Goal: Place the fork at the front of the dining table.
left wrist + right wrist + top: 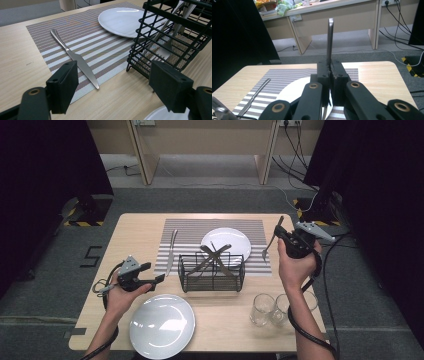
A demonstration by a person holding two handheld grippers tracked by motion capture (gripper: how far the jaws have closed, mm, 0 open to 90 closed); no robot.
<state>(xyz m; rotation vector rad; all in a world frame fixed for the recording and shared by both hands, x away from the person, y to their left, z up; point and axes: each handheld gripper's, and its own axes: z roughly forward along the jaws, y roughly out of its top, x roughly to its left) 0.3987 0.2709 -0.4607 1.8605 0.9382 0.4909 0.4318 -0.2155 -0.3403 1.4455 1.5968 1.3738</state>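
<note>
My right gripper (pixel 278 234) is shut on a silver fork (pixel 268 248) and holds it in the air over the right edge of the striped placemat (pixel 190 232). In the right gripper view the fork's handle (pixel 330 40) rises straight up from the closed jaws of that gripper (pixel 330 72). My left gripper (pixel 157 279) hovers low at the placemat's front left corner. Its jaws are open with nothing between them (pixel 112 85). A table knife (pixel 75 58) lies on the mat just ahead of them. A black wire basket (pixel 212 272) holds several pieces of cutlery.
A white plate (pixel 235 240) sits on the placemat behind the basket. Another white plate (pixel 161 325) lies at the table's front edge, and three clear glasses (pixel 272 309) stand at the front right. Cables trail from both grippers.
</note>
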